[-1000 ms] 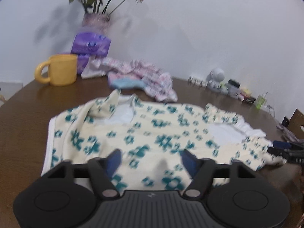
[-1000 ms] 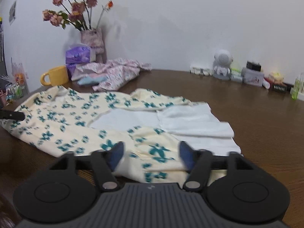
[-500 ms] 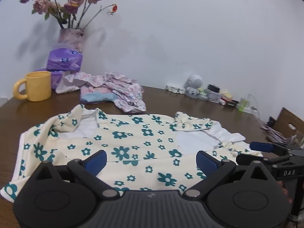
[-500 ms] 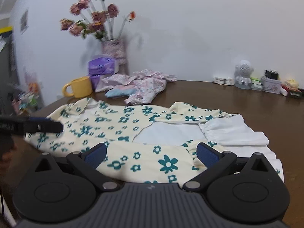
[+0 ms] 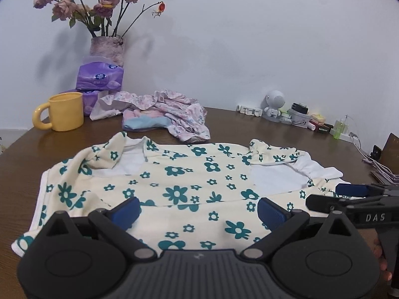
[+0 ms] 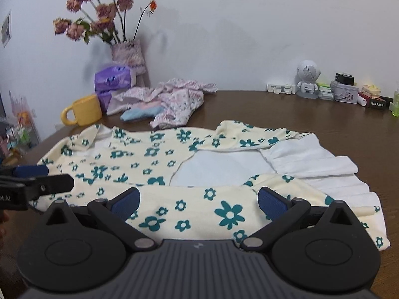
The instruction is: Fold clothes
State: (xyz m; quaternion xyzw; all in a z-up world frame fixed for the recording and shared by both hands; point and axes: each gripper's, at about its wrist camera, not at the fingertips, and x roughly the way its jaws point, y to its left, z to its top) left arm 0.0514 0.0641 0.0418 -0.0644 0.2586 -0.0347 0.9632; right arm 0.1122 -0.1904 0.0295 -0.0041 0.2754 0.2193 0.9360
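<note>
A cream garment with teal flowers [image 5: 179,186] [image 6: 154,159] lies spread on the brown table, its near long edge folded over and a white pleated hem [image 6: 309,159] at the right end. My left gripper [image 5: 198,210] hangs open just above the near edge toward the collar end, holding nothing. My right gripper [image 6: 198,200] is open too, over the near edge by the hem end. Each gripper shows in the other's view: the right one [image 5: 349,194] at the far right, the left one [image 6: 37,177] at the far left.
A crumpled pink garment pile [image 5: 159,114] [image 6: 169,102] lies behind the spread garment. A yellow mug [image 5: 62,114], purple tissue packs [image 5: 99,77] and a vase of flowers [image 5: 107,47] stand at the back left. Small items and a white robot figure [image 6: 308,79] line the back right.
Both grippers went from nearly shut on the garment's near edge to wide open and have drawn back and up. The folded edge now lies flat on the garment.
</note>
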